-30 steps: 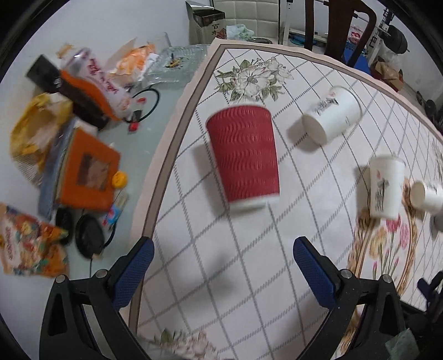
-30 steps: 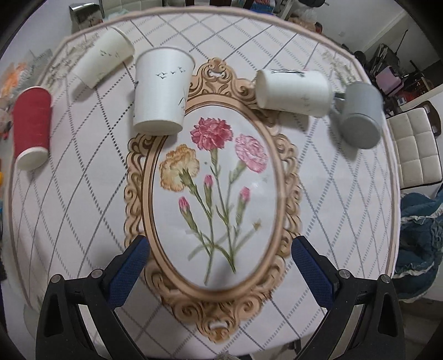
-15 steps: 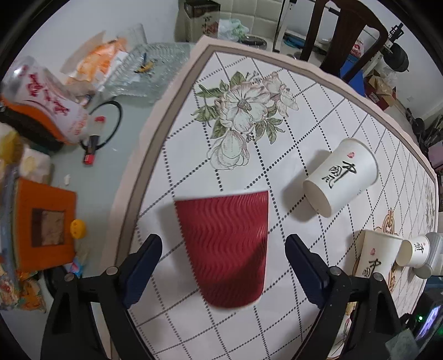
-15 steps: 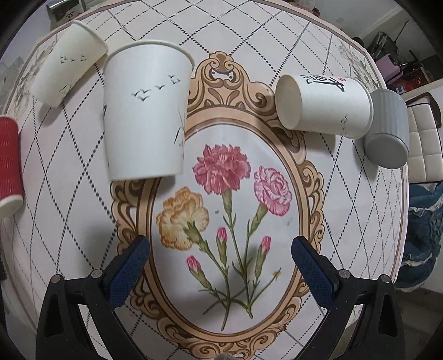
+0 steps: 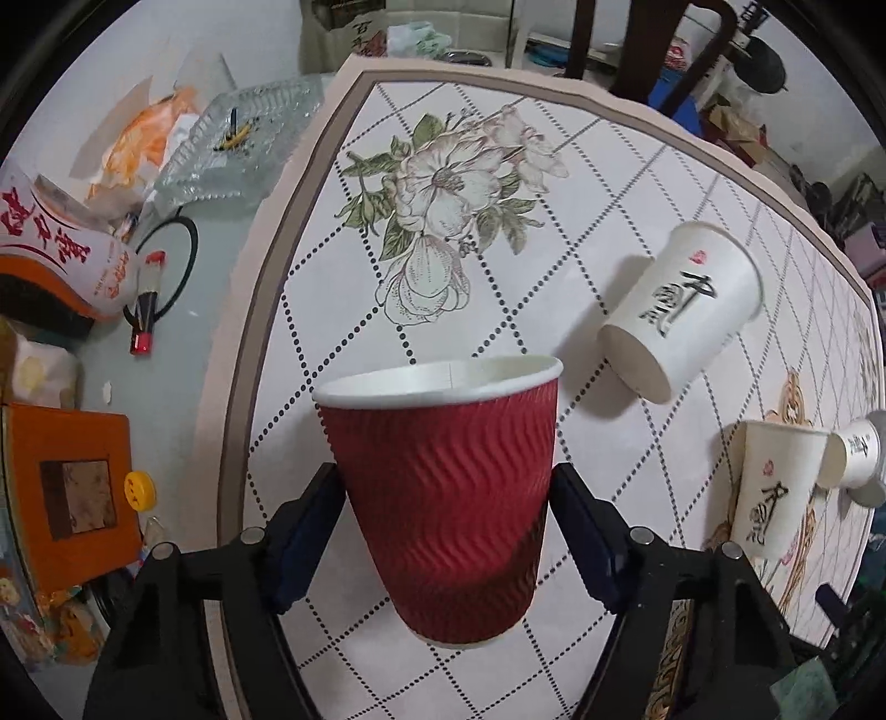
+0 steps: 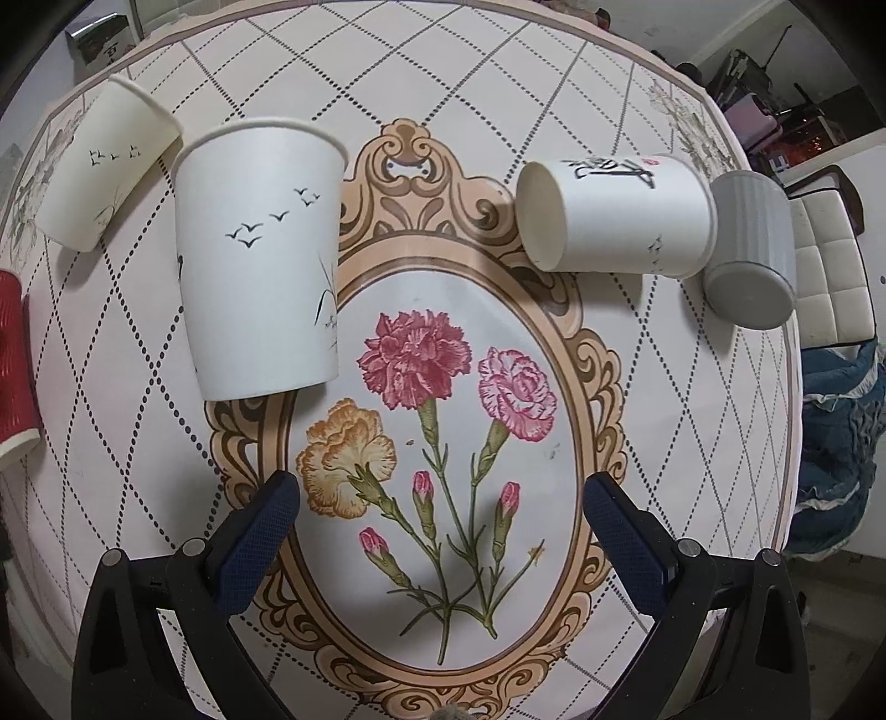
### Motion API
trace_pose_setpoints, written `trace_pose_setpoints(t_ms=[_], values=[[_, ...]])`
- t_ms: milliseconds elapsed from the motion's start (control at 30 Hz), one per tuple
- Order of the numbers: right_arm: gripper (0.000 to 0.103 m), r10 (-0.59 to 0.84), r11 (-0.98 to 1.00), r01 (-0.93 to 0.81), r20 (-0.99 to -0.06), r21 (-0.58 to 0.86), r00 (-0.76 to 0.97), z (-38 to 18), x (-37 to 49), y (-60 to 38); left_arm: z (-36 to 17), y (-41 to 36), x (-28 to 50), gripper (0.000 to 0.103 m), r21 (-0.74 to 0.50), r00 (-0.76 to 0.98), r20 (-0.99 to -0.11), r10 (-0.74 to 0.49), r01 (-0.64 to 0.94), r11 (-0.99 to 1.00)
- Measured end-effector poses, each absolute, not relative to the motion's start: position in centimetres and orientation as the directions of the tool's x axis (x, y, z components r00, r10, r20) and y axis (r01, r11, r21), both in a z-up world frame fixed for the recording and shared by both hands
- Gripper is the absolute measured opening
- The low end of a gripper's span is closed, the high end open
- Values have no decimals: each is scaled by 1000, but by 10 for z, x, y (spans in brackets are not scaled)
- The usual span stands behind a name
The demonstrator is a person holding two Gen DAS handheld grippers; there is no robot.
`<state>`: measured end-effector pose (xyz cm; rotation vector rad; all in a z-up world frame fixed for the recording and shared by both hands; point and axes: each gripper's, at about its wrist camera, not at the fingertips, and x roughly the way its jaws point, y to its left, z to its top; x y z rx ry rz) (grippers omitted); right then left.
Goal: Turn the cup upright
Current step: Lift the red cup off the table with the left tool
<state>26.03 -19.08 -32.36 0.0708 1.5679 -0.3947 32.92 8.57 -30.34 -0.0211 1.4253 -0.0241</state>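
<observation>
Red ripple-walled cup (image 5: 446, 498) pinched mouth-up between the left gripper (image 5: 443, 531) fingers above the floral tablecloth (image 5: 343, 310), right gripper (image 6: 440, 531) fingers spread wide over the carnation print, white paper cup (image 6: 260, 255) beyond.

Tabletop (image 6: 664, 421) under floral, diamond-patterned cloth (image 6: 138, 454); bearing white paper cups (image 6: 260, 260) on their sides and a grey cup (image 6: 750, 249).

red chinese characters on white snack bag (image 5: 52, 243), not fully legible. black brush calligraphy plus small red seal on white paper cup (image 5: 684, 302) and second white cup (image 5: 772, 487). "百" on box (image 5: 362, 27) at back.
</observation>
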Motion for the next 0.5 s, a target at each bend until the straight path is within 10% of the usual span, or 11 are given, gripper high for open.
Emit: trace_pose_setpoints(t_ms=[500], values=[[103, -228, 916, 343, -974, -210, 12, -289, 201, -213, -259, 11, 241, 74, -53, 143, -987, -69, 112, 992]])
